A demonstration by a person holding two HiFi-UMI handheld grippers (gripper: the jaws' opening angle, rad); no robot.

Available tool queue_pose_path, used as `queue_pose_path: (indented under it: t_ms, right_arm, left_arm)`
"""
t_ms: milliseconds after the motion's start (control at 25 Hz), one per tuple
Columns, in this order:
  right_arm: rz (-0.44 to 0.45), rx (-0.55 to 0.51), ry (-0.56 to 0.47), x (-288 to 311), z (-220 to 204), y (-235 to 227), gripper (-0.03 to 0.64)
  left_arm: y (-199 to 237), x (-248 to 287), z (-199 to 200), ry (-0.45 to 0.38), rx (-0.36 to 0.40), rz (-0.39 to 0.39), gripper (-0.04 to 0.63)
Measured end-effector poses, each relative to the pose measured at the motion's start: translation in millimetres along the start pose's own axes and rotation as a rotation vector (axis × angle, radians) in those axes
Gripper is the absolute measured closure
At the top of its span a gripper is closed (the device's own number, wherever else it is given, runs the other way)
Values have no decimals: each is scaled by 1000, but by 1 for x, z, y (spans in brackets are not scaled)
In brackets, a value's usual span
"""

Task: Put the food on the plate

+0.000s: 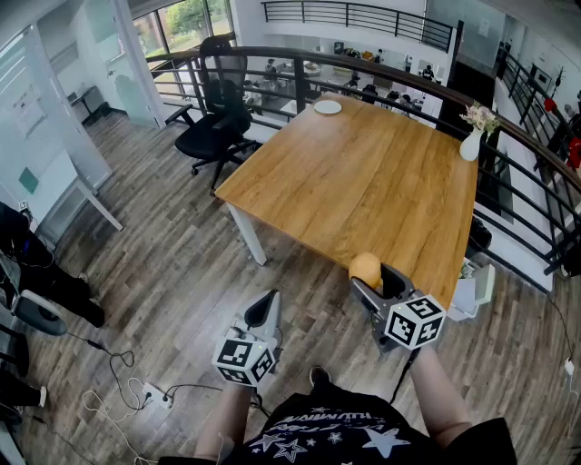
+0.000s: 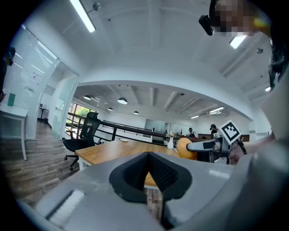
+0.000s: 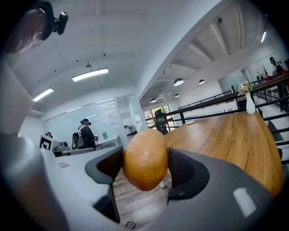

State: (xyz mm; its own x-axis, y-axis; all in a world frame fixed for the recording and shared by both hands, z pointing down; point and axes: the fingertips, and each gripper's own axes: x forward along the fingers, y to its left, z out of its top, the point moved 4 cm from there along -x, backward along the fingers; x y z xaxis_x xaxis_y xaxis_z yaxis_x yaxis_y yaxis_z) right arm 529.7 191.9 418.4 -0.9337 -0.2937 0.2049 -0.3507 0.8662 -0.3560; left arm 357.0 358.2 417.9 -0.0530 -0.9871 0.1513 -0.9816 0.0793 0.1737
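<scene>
Left gripper (image 1: 266,309): jaws together, empty, near, off table (image 1: 363,182). Right gripper (image 1: 370,283): clamped on food (image 1: 365,269), at near table edge. Step, likely: carrying. Next: long reach to plate (image 1: 328,107) at far end, then release.

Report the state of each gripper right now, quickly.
Left gripper: closed, nothing between its jaws.
Right gripper: closed on the round orange food.

Plank floor (image 1: 182,263) spreads under the wooden tabletop (image 1: 363,182); black office chair (image 1: 218,123) alongside, dark railing (image 1: 381,73) curving behind, windows (image 1: 182,23) bright.
</scene>
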Motion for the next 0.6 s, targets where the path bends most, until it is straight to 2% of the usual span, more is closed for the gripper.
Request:
queue_pose_path:
  t_ms: [480,600]
  right_arm:
    - [-18,13,28,13,-5,-21,299]
    - [4,-7,41,20,-8,-24,299]
  left_arm:
    - [7,19,-11,28,-16,5,594]
    - [11,24,-17,44,-19,13,594]
